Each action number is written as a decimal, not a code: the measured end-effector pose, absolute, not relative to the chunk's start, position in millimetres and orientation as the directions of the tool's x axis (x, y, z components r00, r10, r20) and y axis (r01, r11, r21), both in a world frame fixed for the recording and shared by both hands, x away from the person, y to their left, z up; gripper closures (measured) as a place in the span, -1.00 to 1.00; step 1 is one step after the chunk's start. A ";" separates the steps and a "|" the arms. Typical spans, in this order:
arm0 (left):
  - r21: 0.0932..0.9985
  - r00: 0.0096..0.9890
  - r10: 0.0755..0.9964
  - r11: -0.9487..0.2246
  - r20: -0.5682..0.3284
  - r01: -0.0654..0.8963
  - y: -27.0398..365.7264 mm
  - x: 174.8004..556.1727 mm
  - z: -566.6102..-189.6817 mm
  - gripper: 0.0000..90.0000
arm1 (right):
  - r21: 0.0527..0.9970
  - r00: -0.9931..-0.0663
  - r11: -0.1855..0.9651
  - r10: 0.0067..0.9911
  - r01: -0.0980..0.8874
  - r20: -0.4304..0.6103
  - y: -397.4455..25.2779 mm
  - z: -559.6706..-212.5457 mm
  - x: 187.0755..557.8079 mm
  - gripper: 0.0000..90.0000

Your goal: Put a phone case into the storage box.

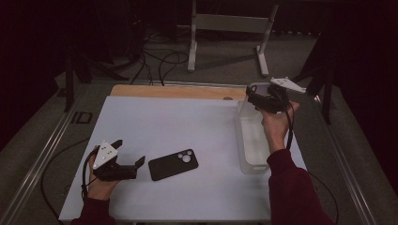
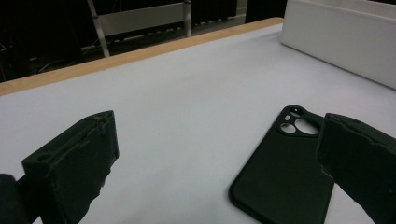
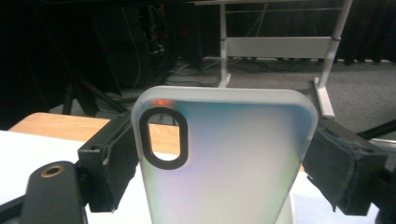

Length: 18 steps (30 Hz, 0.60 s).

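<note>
A black phone case (image 1: 173, 164) lies flat on the white table, camera holes toward the far right. My left gripper (image 1: 129, 153) rests just left of it, open, with nothing between its fingers. In the left gripper view the black case (image 2: 280, 182) lies to the right, partly behind the right jaw, and the left gripper (image 2: 217, 135) spans bare table. My right gripper (image 1: 252, 95) is raised over the far end of a white bin (image 1: 240, 136). In the right gripper view, the right gripper (image 3: 224, 163) is shut on a frosted translucent phone case (image 3: 233, 163), held upright by its two long sides.
The white bin's wall (image 2: 336, 42) stands at the table's right side. A wooden strip (image 1: 178, 91) runs along the table's far edge. Beyond it are a metal stand (image 1: 230, 28) and cables on the floor.
</note>
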<state>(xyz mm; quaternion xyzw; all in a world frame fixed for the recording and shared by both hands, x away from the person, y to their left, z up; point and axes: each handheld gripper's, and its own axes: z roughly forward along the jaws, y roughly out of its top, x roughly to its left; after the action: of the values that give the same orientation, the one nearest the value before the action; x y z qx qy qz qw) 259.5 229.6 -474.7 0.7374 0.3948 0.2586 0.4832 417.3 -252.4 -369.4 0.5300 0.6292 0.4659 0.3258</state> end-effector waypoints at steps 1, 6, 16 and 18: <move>0.918 0.554 0.832 -0.219 -0.002 0.332 229.9 259.2 -474.5 -1.00 | 0.930 -0.220 0.003 0.972 0.367 0.084 -252.9 -370.4 419.1 -0.63; 0.919 0.550 0.835 -0.212 -0.005 0.331 230.6 259.0 -474.2 -1.00 | 0.926 -0.185 -0.004 0.979 0.376 0.079 -254.6 -376.2 426.2 -0.63; 0.922 0.550 0.835 -0.207 -0.008 0.326 231.1 258.0 -473.1 -1.00 | 0.913 -0.126 -0.014 0.989 0.407 0.072 -257.6 -388.7 440.4 -0.63; 0.923 0.551 0.834 -0.207 -0.006 0.325 230.9 257.7 -472.6 -1.00 | 0.912 -0.123 -0.016 0.990 0.410 0.073 -257.3 -390.0 441.8 -0.63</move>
<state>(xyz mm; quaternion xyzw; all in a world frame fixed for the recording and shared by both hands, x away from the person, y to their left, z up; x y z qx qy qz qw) 257.7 230.9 -472.6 0.7321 0.3957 0.2602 0.4896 441.8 -257.3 -390.0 0.5695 0.6145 0.4288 0.3379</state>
